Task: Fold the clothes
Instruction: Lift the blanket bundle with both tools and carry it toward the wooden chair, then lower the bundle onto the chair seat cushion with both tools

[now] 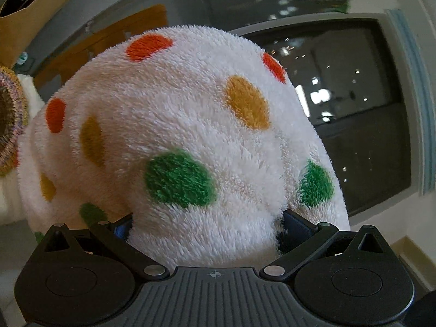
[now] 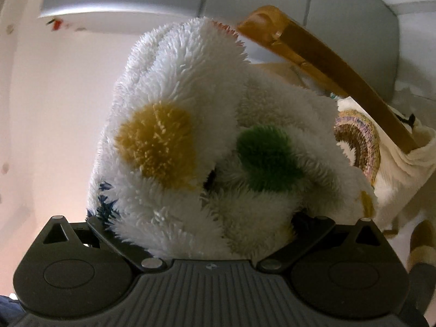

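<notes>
A fluffy white fleece garment (image 1: 185,125) with orange, yellow and green dots fills the left wrist view. My left gripper (image 1: 207,226) is shut on a thick bunch of it, and the fabric covers the fingertips; only blue pad edges show at each side. In the right wrist view the same fleece garment (image 2: 190,125) is bunched and folded over my right gripper (image 2: 201,218), which is shut on it with its fingers buried in pile. Both grippers hold the garment up in the air.
A wooden chair frame (image 2: 335,73) stands at the right with a cream cloth (image 2: 403,169) and a round woven patch (image 2: 359,141) on it. A dark glass window or door (image 1: 359,114) lies behind on the right. A brown paper bag (image 1: 30,8) sits upper left.
</notes>
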